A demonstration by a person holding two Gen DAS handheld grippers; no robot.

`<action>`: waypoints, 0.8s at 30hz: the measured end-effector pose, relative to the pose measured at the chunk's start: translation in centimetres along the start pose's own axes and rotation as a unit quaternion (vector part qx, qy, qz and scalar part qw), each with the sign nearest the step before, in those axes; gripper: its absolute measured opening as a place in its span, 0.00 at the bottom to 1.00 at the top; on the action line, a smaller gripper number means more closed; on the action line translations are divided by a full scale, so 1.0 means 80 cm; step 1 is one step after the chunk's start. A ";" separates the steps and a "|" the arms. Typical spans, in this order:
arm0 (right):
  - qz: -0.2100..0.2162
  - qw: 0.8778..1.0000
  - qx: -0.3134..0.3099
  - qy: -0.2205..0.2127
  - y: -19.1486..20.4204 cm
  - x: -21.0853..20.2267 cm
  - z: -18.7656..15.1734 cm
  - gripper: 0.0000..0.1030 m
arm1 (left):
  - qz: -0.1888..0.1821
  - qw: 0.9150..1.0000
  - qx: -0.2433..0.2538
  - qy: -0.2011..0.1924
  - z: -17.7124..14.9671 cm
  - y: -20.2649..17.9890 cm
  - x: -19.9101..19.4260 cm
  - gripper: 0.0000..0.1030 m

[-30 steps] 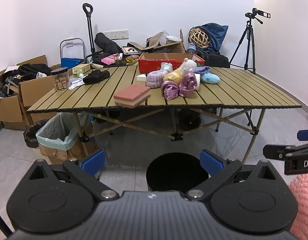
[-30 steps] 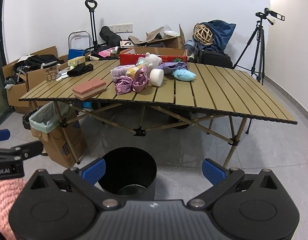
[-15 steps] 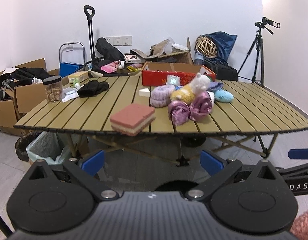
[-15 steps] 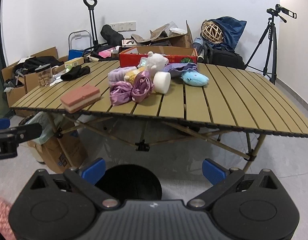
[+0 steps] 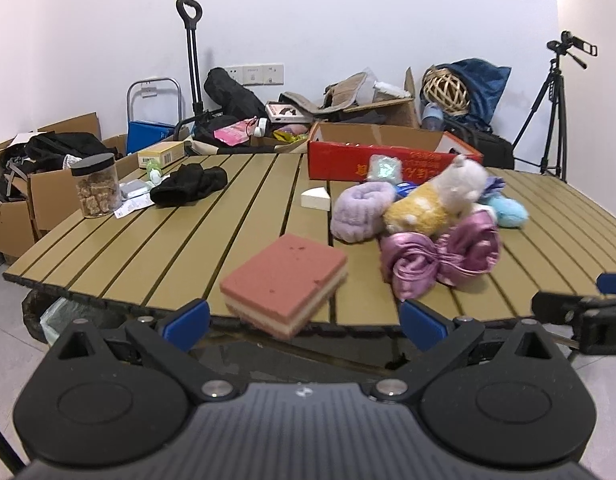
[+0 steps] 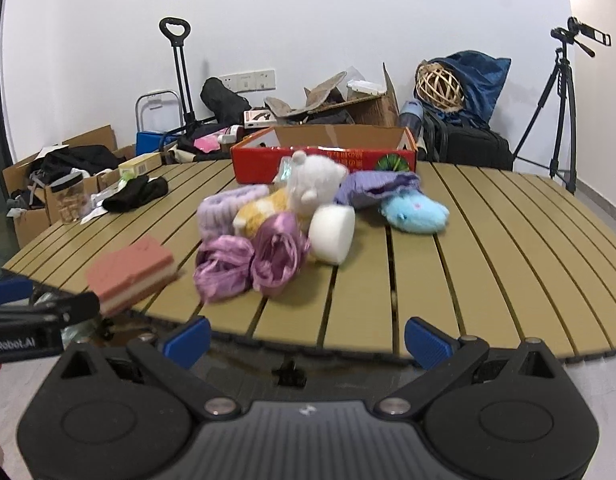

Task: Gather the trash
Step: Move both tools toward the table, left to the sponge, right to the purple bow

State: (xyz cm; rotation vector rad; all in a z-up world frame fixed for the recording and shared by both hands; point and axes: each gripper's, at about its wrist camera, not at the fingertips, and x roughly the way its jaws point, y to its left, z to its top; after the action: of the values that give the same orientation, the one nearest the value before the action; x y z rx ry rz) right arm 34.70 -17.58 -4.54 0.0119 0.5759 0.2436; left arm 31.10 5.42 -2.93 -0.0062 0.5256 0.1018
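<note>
Approach step. Left tongs (image 5: 304,322) and right tongs (image 6: 306,338), both wide open and empty, face the counter (image 5: 156,248). The pink sponge (image 5: 286,284) overhangs the counter's near edge; next, probably close on it.

Both tongs, left tongs (image 5: 304,322) and right tongs (image 6: 307,338), are matte black with blue fingertip pads (image 5: 187,319) and silver screws.
</note>
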 end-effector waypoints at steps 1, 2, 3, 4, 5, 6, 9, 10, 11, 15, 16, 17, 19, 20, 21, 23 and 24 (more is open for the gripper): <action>-0.002 1.000 -0.002 -0.001 0.000 0.007 0.004 1.00 | 0.000 1.000 0.001 0.000 0.002 0.002 0.008 1.00; -0.005 1.000 -0.003 -0.002 -0.001 0.015 0.006 1.00 | 0.002 1.000 0.004 0.000 0.005 0.005 0.020 1.00; -0.006 1.000 -0.002 -0.001 -0.002 0.023 0.006 1.00 | 0.003 1.000 0.010 0.002 0.007 0.006 0.031 1.00; -0.005 1.000 0.001 0.001 -0.004 0.030 0.005 1.00 | 0.008 1.000 0.014 0.005 0.009 0.008 0.043 1.00; -0.002 1.000 0.006 0.004 -0.006 0.037 0.002 1.00 | 0.012 1.000 0.016 0.007 0.011 0.010 0.055 1.00; 0.001 1.000 0.012 0.010 -0.009 0.044 -0.001 1.00 | 0.012 1.000 0.016 0.011 0.012 0.012 0.065 1.00; 0.009 0.999 0.020 0.027 -0.014 0.064 -0.008 1.00 | 0.001 0.999 0.010 0.033 0.013 0.021 0.094 1.00; 0.009 0.999 0.020 0.030 -0.016 0.069 -0.011 1.00 | -0.004 0.999 0.007 0.038 0.013 0.025 0.102 1.00; 0.008 0.999 0.022 0.034 -0.018 0.073 -0.015 1.00 | -0.004 0.999 0.004 0.040 0.013 0.027 0.106 1.00; 0.005 0.999 0.031 0.039 -0.026 0.084 -0.023 1.00 | -0.002 0.999 -0.003 0.037 0.011 0.033 0.121 1.00; 0.006 0.999 0.032 0.039 -0.027 0.085 -0.022 1.00 | -0.004 0.999 -0.001 0.034 0.010 0.034 0.124 1.00; 0.008 0.999 0.035 0.037 -0.028 0.085 -0.022 1.00 | -0.005 0.999 -0.001 0.034 0.009 0.034 0.126 1.00; 0.020 0.998 0.044 0.031 -0.031 0.084 -0.022 1.00 | -0.010 0.999 -0.001 0.031 0.006 0.033 0.130 1.00; 0.024 0.998 0.046 0.029 -0.032 0.083 -0.021 1.00 | -0.015 0.999 0.000 0.028 0.006 0.032 0.130 1.00; 0.027 0.998 0.047 0.026 -0.031 0.082 -0.021 1.00 | -0.018 1.000 0.003 0.026 0.004 0.031 0.130 1.00; 0.029 0.998 0.048 0.020 -0.032 0.080 -0.022 1.00 | -0.019 1.000 0.006 0.024 0.001 0.029 0.132 1.00; 0.031 0.998 0.049 0.017 -0.032 0.079 -0.022 1.00 | -0.018 1.000 0.006 0.024 -0.001 0.029 0.132 0.95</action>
State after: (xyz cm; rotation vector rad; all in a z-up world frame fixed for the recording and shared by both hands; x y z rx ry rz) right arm 39.46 -18.71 -9.63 0.1203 0.6208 0.2754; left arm 39.93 8.71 -8.28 -0.0074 0.5746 0.0633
